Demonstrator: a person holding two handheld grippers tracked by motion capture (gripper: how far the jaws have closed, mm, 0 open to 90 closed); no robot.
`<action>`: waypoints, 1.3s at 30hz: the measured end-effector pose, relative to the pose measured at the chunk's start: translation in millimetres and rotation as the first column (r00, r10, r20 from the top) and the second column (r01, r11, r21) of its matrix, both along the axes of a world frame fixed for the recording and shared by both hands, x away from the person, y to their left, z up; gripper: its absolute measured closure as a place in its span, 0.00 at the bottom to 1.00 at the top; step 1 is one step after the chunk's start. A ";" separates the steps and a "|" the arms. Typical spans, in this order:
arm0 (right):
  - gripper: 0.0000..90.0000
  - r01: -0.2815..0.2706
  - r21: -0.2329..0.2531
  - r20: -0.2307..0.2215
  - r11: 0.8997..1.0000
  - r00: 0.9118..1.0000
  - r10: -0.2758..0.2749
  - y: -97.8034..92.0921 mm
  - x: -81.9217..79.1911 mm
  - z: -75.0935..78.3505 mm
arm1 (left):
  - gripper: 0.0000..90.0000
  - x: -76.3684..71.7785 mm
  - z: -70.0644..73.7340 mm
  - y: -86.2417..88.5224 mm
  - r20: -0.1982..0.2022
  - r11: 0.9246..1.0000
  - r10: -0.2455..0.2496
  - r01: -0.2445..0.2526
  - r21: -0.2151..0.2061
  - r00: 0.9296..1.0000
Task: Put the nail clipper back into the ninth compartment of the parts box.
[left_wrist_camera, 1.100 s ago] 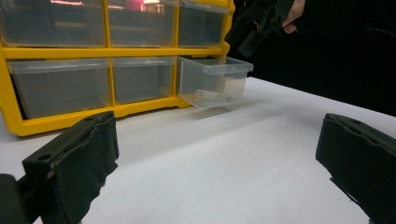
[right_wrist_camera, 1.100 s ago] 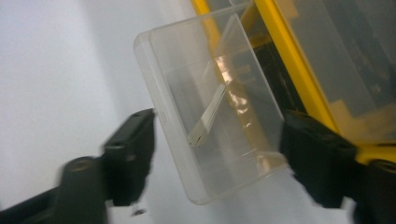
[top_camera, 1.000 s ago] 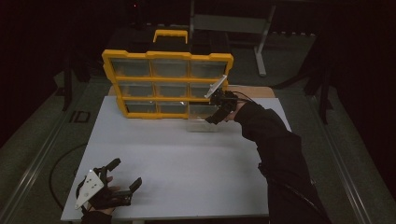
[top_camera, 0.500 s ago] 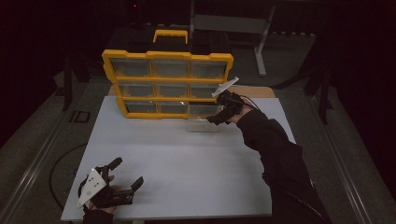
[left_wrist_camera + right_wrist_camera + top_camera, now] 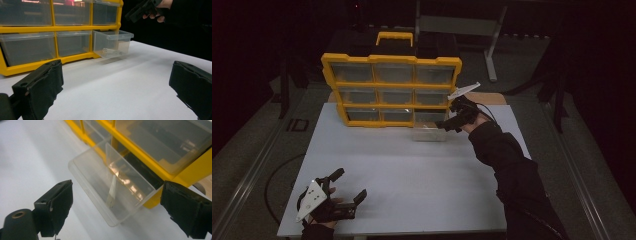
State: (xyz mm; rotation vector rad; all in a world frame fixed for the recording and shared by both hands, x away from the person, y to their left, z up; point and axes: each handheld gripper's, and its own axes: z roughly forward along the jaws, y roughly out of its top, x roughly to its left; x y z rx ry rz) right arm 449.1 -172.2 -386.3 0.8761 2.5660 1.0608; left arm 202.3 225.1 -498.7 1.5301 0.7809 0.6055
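A yellow organiser (image 5: 391,90) with clear drawers stands upright at the back of the white table (image 5: 412,170). Its bottom right drawer (image 5: 429,131) is pulled out; the same drawer (image 5: 112,185) (image 5: 112,42) holds a thin pale stick (image 5: 111,191). My right gripper (image 5: 451,120) hovers open just above and right of that drawer, jaws wide apart in the right gripper view (image 5: 117,207), nothing between them. My left gripper (image 5: 344,187) rests open near the table's front left corner, jaws spread wide (image 5: 117,85) and facing the organiser (image 5: 50,30).
A metal frame (image 5: 462,25) stands behind the table on the dark floor. A wooden board (image 5: 489,97) lies at the table's back right by the organiser. The person's dark sleeve (image 5: 512,170) crosses the table's right side.
The right gripper has drawn slightly back and to the right of the pulled-out drawer. The left gripper has stayed where it was.
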 end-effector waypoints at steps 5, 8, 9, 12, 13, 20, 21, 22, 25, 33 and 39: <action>0.14 -0.011 0.033 0.023 0.999 1.000 0.010 -4.5 -7.4 1.3 | 0.00 -0.5 -0.2 0.0 -0.001 1.000 -0.001 0.001 -0.006 1.000; 0.14 -0.022 0.021 0.043 1.000 0.999 0.021 -7.8 -12.1 2.2 | 0.00 -0.1 0.2 0.5 0.003 1.000 0.001 -0.001 -0.006 1.000; 0.14 -0.027 0.025 0.042 0.999 0.999 0.026 -9.5 -13.3 2.5 | 0.00 0.6 0.0 0.4 0.002 1.000 -0.002 0.002 -0.007 1.000; 0.14 -0.019 0.040 0.047 0.999 0.999 0.017 -15.6 -18.2 4.1 | 0.00 1.9 -0.6 -1.2 -0.002 1.000 -0.008 0.008 -0.004 1.000; 0.14 -0.017 0.046 0.047 0.999 0.999 0.015 -17.9 -19.9 4.4 | 0.00 1.8 -0.6 -1.7 0.000 1.000 -0.011 0.011 -0.001 1.000; 0.13 -0.003 0.061 0.055 0.998 0.998 0.000 -34.7 -33.4 1.8 | 0.00 0.0 -0.4 -0.3 0.001 1.000 -0.004 0.004 -0.004 1.000; 0.13 -0.004 0.065 0.057 0.998 0.998 0.000 -37.0 -36.0 0.8 | 0.00 -0.2 -0.3 -0.2 0.001 1.000 -0.003 0.003 -0.003 1.000; 0.13 -0.009 0.069 0.064 0.998 0.998 0.005 -38.9 -38.8 -0.6 | 0.00 -0.3 -0.4 -0.3 -0.001 1.000 -0.003 0.003 -0.002 1.000; 0.13 -0.024 0.081 0.065 0.996 0.998 0.019 -44.7 -47.8 -6.7 | 0.00 -0.6 -0.6 -0.4 -0.001 1.000 -0.004 0.004 0.004 1.000; 0.13 0.000 0.050 0.111 0.999 0.994 -0.006 -58.1 -72.3 -26.0 | 0.00 -0.7 -0.5 -0.4 0.000 1.000 -0.001 0.001 0.005 1.000; 0.13 0.017 0.091 0.112 0.996 0.993 -0.027 -72.9 -89.8 -40.9 | 0.00 -0.4 -0.8 -0.5 -0.001 1.000 -0.001 0.001 0.006 1.000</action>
